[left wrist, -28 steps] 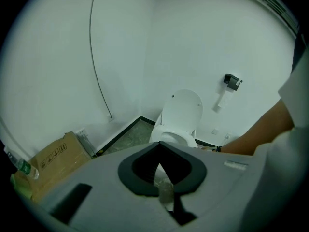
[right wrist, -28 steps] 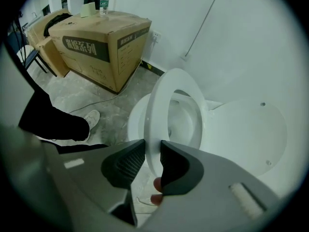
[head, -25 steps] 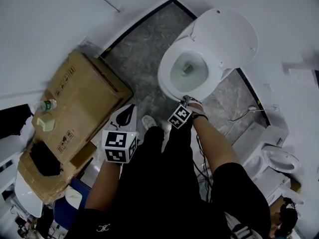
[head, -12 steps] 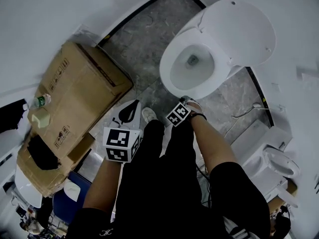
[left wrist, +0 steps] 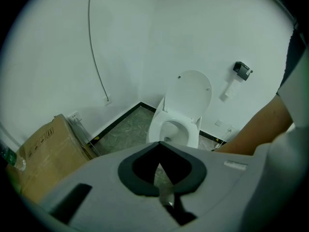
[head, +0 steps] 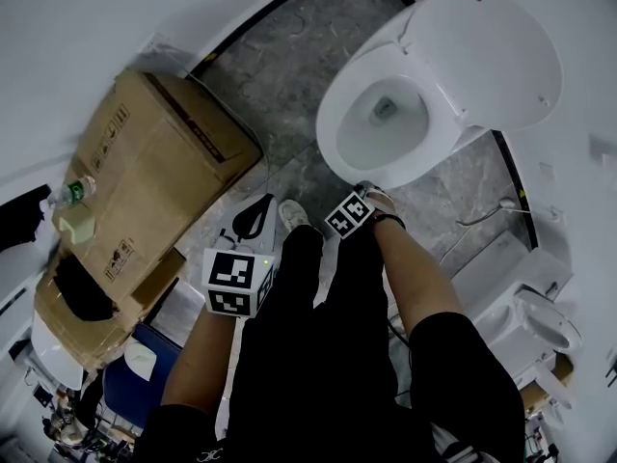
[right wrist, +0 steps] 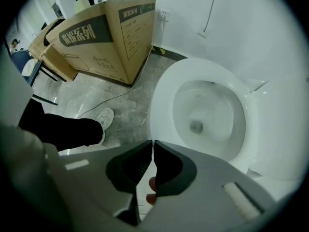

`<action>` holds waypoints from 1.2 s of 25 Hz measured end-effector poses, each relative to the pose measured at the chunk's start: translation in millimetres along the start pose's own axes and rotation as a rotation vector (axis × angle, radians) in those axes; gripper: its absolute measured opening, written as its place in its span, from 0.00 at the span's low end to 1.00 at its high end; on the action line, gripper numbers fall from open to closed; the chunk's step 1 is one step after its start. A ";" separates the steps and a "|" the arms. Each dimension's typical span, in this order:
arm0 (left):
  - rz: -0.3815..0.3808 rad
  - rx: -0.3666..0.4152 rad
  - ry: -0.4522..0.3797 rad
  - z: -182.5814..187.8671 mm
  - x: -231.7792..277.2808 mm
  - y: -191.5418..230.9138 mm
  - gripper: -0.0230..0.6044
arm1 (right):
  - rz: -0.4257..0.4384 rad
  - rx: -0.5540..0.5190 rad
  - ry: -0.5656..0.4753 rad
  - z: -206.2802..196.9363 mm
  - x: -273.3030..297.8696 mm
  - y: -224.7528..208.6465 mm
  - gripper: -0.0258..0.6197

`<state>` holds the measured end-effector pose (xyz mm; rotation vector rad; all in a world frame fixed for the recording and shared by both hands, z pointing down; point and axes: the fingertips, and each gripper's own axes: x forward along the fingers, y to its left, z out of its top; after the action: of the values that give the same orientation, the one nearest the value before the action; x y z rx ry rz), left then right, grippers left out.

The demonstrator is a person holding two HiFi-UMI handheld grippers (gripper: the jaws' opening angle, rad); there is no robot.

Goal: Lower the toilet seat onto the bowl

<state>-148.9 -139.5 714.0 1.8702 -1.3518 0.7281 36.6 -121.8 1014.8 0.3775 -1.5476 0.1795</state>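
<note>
The toilet seat (head: 333, 128) looks to be lying flat on the bowl (head: 386, 114) already, with only the lid (head: 501, 56) standing up behind it. The front of the ring lies just ahead of the right gripper (head: 370, 192), and its long axis runs straight away from the claw towards the lid. The right jaws are closing, a sliver apart, with nothing between them. The left gripper (head: 256, 208) hangs well back over the floor, its tips together and empty. If anything needs nudging, I'd say the right one is far nearer.
</note>
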 end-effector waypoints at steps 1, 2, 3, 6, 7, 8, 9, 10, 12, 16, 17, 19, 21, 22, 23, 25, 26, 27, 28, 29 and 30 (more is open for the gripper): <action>0.004 0.000 0.000 0.7 1.7 2.4 0.05 | 0.005 0.007 0.008 -0.3 2.5 0.0 0.08; 0.008 -0.001 -0.001 1.6 3.3 4.9 0.05 | 0.008 0.011 0.014 -0.5 4.8 0.0 0.08; 0.012 -0.003 -0.003 2.6 4.5 7.3 0.05 | 0.009 0.013 0.018 -0.6 6.8 0.1 0.08; 0.021 -0.013 -0.011 4.9 6.2 12.0 0.05 | 0.007 0.003 0.023 -2.4 9.6 1.6 0.08; 0.023 -0.016 -0.014 5.3 6.7 13.3 0.05 | 0.004 -0.004 0.021 -2.1 9.7 1.4 0.08; 0.025 -0.018 -0.016 5.6 7.5 14.5 0.05 | 0.000 -0.007 0.016 -0.8 9.7 0.6 0.08; 0.025 -0.021 -0.017 5.6 8.3 15.1 0.05 | -0.004 -0.003 0.013 0.6 9.2 -0.4 0.08; 0.025 -0.024 -0.017 5.2 8.5 14.8 0.05 | -0.005 0.011 0.014 0.9 8.0 -1.1 0.06; 0.020 -0.032 -0.018 5.1 7.9 12.4 0.05 | 0.006 0.075 0.023 0.2 2.6 -2.8 0.05; 0.006 -0.040 -0.038 14.8 4.6 7.2 0.05 | 0.017 0.234 -0.009 10.2 -22.6 -14.8 0.05; 0.001 -0.040 -0.047 18.6 2.1 4.9 0.05 | 0.013 0.257 -0.025 13.0 -31.4 -17.4 0.05; -0.007 -0.041 -0.063 26.0 -5.4 -0.7 0.05 | 0.011 0.306 -0.055 16.3 -52.0 -20.3 0.05; -0.013 -0.042 -0.078 34.7 -13.9 -5.8 0.05 | 0.013 0.358 -0.080 17.3 -74.6 -22.6 0.05; -0.016 -0.041 -0.086 39.7 -17.9 -8.1 0.05 | 0.014 0.383 -0.091 17.1 -85.8 -24.0 0.05; -0.018 -0.038 -0.094 45.2 -21.7 -10.5 0.05 | 0.014 0.408 -0.103 16.6 -96.9 -25.6 0.05; -0.025 -0.027 -0.115 57.6 -29.4 -16.3 0.05 | 0.010 0.454 -0.132 14.9 -119.4 -30.0 0.05; -0.030 -0.021 -0.128 64.2 -33.4 -19.7 0.05 | 0.005 0.474 -0.148 13.7 -131.0 -32.9 0.05; -0.034 -0.016 -0.140 70.8 -37.6 -23.5 0.05 | -0.003 0.494 -0.165 12.3 -143.1 -36.1 0.05; -0.039 -0.011 -0.153 77.1 -41.8 -27.7 0.05 | -0.011 0.514 -0.184 11.0 -155.6 -39.6 0.05; -0.044 -0.006 -0.165 83.4 -46.0 -31.9 0.05 | -0.020 0.534 -0.206 9.7 -167.9 -43.4 0.05; -0.049 0.001 -0.177 89.7 -50.0 -36.3 0.05 | -0.030 0.553 -0.227 8.4 -179.4 -47.3 0.05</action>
<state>-125.7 -176.5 614.2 1.9992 -1.4086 0.5488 40.7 -146.7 830.8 0.8793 -1.7003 0.5618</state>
